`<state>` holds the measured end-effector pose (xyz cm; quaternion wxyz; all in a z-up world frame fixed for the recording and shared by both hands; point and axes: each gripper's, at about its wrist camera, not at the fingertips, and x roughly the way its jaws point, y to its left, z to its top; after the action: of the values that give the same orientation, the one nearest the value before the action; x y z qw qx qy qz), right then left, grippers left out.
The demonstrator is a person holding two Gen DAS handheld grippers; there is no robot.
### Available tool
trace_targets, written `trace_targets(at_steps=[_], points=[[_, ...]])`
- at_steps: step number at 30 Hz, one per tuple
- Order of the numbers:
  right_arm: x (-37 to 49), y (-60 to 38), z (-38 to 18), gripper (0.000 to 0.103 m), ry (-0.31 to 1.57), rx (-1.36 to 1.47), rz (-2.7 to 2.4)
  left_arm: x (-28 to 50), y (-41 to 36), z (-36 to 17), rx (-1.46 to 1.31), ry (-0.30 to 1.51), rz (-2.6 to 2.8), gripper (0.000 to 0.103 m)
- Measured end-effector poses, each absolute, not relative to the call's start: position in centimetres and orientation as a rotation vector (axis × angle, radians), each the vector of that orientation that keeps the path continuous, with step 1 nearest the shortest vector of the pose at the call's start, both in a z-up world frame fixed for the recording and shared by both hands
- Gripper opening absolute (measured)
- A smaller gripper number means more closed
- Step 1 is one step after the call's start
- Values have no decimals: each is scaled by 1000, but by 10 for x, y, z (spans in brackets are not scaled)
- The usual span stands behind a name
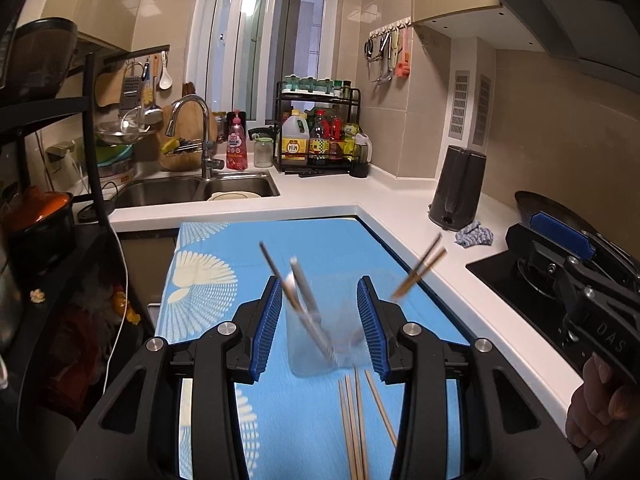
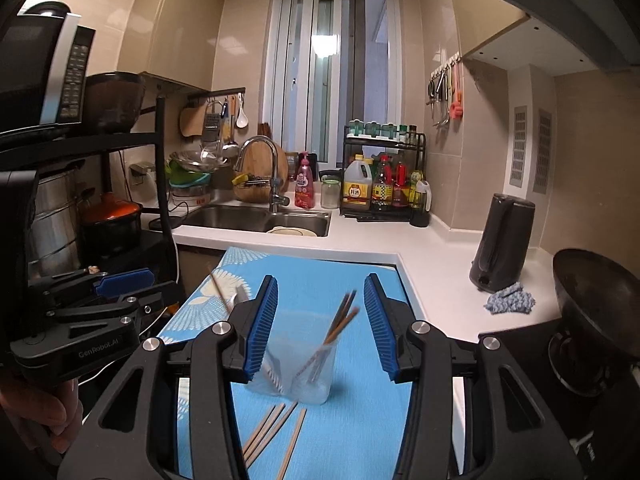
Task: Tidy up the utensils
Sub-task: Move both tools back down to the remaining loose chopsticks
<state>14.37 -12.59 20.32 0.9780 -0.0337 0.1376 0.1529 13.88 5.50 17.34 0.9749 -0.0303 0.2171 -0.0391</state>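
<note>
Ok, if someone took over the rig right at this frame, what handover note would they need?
Left tongs: open, empty, hovering over the left clear cup.
Right tongs: open, empty, over the right clear cup.
Both cups stand side by side on the blue mat.
Done: the left cup holds metal utensils; the right cup holds several chopsticks.
Left: about four loose wooden chopsticks lie on the mat in front of the cups, probably bound for the right cup.
</note>
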Motion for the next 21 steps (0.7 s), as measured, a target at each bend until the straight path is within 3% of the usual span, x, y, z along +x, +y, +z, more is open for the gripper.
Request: trace_targets(at_steps=[2,7,9,13,21], points=[[126,-127,190,45,282,-71,313,120,56,161,-72,425,-65,32],[92,-131,145,39,335,-76,323,83,56,118,-79,445,-49,28],[82,-134,128,33,364,-51,326,70,57,102,-88,461,-41,28],[68,-141,89,9,426,28,321,44,54,68,-96,482,-18,27],[51,-137,18,8,509,58,322,15,47,5,-127,570,20,14]])
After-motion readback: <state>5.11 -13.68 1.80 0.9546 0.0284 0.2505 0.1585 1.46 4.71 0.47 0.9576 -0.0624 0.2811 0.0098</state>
